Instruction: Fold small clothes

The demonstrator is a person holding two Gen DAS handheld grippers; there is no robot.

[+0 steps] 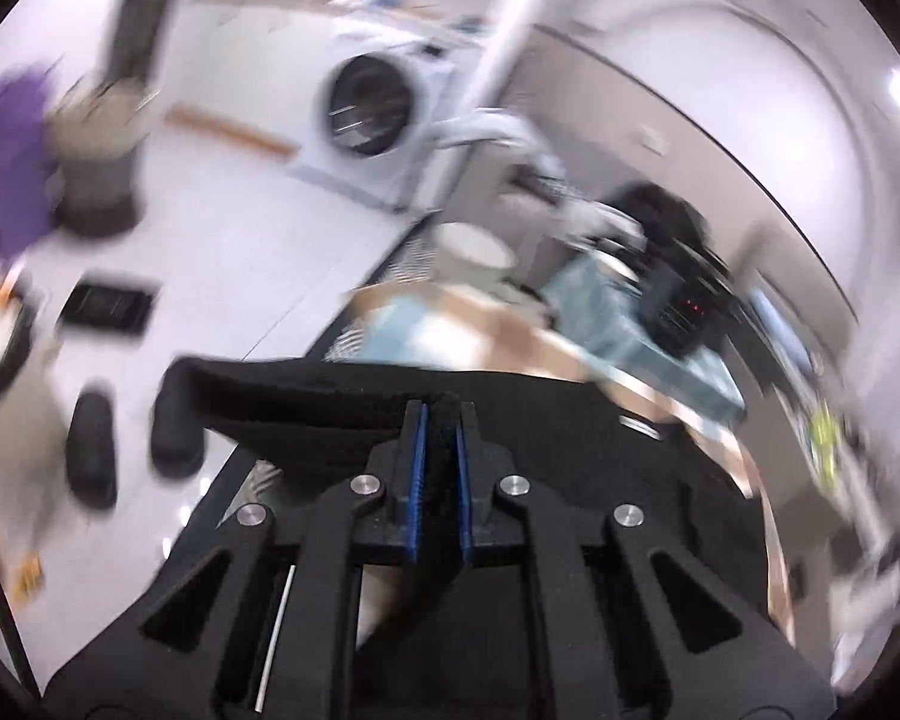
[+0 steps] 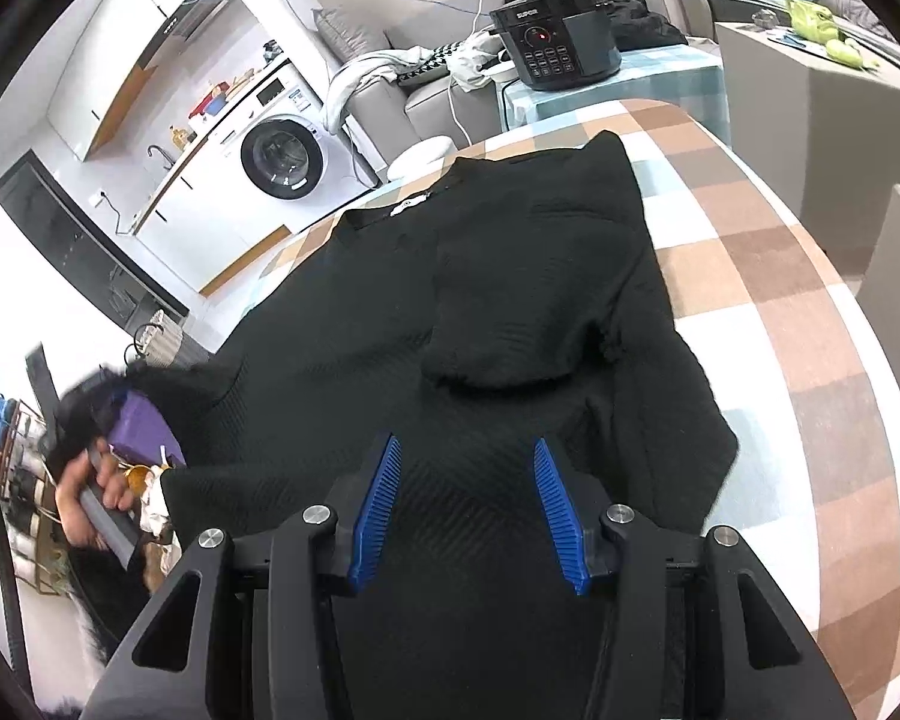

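The checked table (image 2: 768, 324) is carrying the black garment (image 2: 510, 300), which is lying spread across the middle, collar toward the far edge and one sleeve already folded in over the chest. Your left gripper (image 1: 441, 468) is pinching a fold of that black knit between nearly closed pads, and the blur suggests a fast swing; a thin bite like this is liable to slip out, or to drag the whole garment toward the left edge and undo the fold. Your right gripper (image 2: 468, 504) is hovering spread above the near hem, holding nothing, so nothing is anchoring the cloth.
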